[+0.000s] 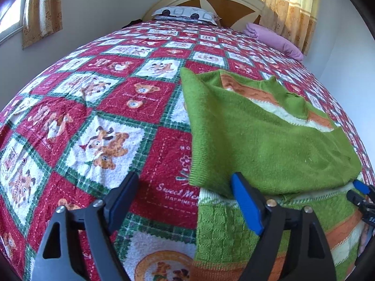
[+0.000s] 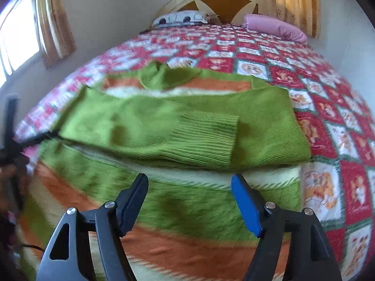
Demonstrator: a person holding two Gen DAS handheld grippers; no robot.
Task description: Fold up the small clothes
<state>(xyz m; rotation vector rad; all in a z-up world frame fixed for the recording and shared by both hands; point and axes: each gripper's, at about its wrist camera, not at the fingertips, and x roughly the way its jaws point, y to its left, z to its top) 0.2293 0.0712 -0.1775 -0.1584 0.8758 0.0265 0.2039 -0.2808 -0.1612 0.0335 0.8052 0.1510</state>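
From the left wrist view, the left tongs (image 1: 185, 199) stand wide apart with nothing between them; no pad presses on cloth. One black finger hangs over the bedspread (image 1: 98, 107), a red, white and green patchwork printed with teddy bears; the blue pad (image 1: 246, 203) on the other finger sits over the near left edge of the sweater (image 1: 269, 145). The sweater, green knit with orange and cream stripes, lies flat on the bed at the right of the frame, a plain green part of it laid across its striped body. At the far right edge part of the right tongs (image 1: 362, 192) shows, over the sweater's other side. Beyond, a patterned pillow (image 1: 185, 15) and a folded purple cloth (image 1: 274, 39) lie at the headboard (image 1: 206, 0), with curtains (image 1: 288, 7) behind.

From the right wrist view, which is blurred, the right tongs (image 2: 189, 187) also stand open and empty, above the striped lower part of the sweater (image 2: 187, 121). A green sleeve with a ribbed cuff (image 2: 211, 138) lies folded across the sweater's middle. At the left edge a black finger of the left tongs (image 2: 11, 126) is just beside the cloth; whether it touches cannot be told. The bedspread (image 2: 328, 107) runs on to the right.
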